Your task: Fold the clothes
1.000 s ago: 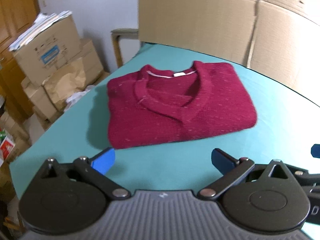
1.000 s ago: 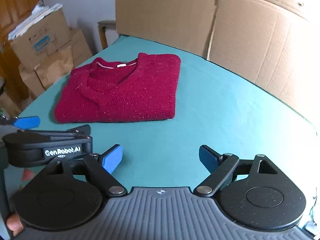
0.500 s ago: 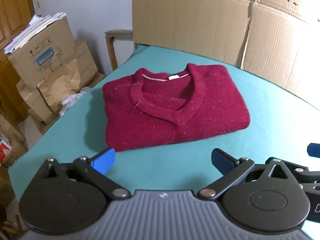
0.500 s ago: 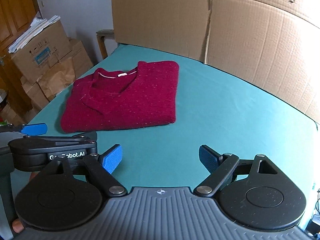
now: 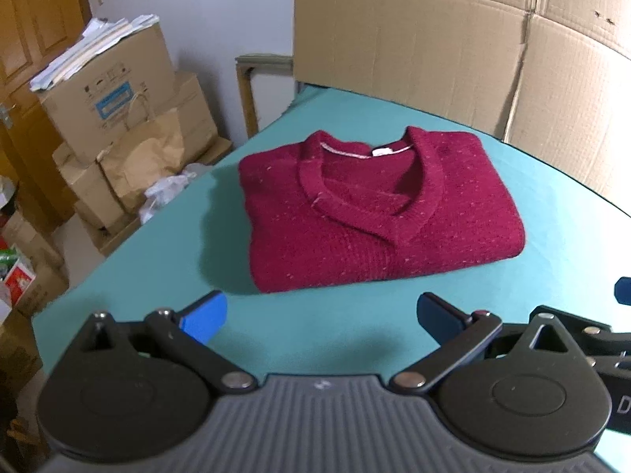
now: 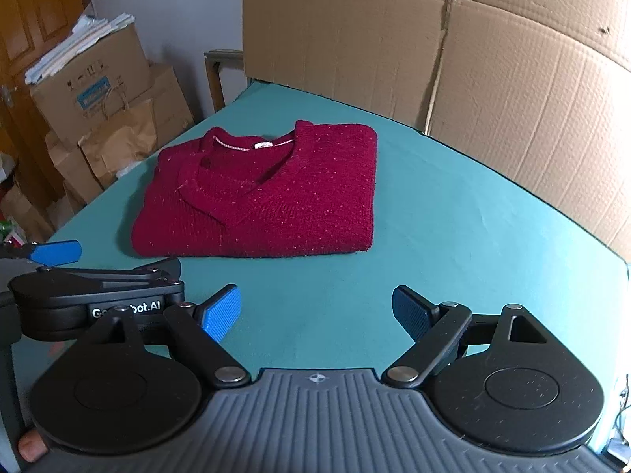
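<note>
A dark red knitted sweater (image 5: 378, 213) (image 6: 268, 201) lies folded into a neat rectangle on the teal table (image 5: 157, 260) (image 6: 453, 213), V-neck collar facing up. My left gripper (image 5: 319, 315) hovers open in front of the sweater's near edge, with nothing between its blue pads. My right gripper (image 6: 315, 311) is open too and holds nothing, further back from the sweater. The left gripper's body (image 6: 94, 295) shows at the left of the right wrist view. A blue pad of the right gripper (image 5: 623, 289) peeks in at the right edge of the left wrist view.
Tall cardboard sheets (image 5: 453, 39) (image 6: 473, 59) stand along the table's far side. Stacked cardboard boxes (image 5: 110, 90), a paper bag (image 5: 146, 153) and a wooden frame (image 5: 256, 79) sit on the floor beyond the table's left edge. A wooden door (image 5: 31, 31) is at far left.
Both grippers have pulled back and risen slightly from the sweater, so it looks smaller and farther. The sweater itself has not moved. Both stay open.
</note>
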`<state>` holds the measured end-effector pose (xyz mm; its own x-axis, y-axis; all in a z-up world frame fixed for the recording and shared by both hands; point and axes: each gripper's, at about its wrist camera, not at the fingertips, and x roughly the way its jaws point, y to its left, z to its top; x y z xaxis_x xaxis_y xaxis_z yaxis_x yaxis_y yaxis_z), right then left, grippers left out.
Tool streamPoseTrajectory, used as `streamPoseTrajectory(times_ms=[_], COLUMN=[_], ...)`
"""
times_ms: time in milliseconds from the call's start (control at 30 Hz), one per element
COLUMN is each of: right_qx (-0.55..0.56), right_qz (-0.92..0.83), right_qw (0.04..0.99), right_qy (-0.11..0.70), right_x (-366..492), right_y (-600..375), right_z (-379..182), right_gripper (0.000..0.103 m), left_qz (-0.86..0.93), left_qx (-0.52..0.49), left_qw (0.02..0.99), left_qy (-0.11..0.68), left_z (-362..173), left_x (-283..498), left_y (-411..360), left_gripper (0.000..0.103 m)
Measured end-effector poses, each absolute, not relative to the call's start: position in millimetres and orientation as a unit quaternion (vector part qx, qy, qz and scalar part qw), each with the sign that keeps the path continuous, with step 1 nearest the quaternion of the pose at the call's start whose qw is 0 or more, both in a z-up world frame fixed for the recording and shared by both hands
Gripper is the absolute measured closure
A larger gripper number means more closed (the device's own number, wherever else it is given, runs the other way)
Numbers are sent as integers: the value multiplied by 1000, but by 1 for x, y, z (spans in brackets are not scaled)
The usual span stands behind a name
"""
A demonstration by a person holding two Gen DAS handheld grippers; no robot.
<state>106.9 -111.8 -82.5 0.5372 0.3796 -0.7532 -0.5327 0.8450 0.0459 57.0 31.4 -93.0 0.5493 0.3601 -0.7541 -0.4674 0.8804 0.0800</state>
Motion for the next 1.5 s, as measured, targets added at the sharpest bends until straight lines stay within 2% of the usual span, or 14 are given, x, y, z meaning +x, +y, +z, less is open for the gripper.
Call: streamPoseTrajectory(times_ms=[500,800,1100,1300,1500], right_qx=[-80,-100,-45,-71,-35], right_qz=[256,287,258,240,190], right_qw=[869,860,862,871,878], right_qy=[416,410,434,423,437], right_x=[105,93,112,113,116], right_y=[-106,-77,-93,-83,-78], right_z=[-89,-94,-107,-105,-106], right_gripper=[16,17,17,17,17], left_qz=[309,287,259,223,131], left_qx=[-68,-98,-68,-61,2], left_qw=[858,865,867,873,898], left_qy=[405,400,421,429,421], left_z=[-88,-79,-93,-101,-99], left_x=[41,28,37,59,80], left_y=[57,83,81,85,84], left_gripper=[1,1,1,1,1])
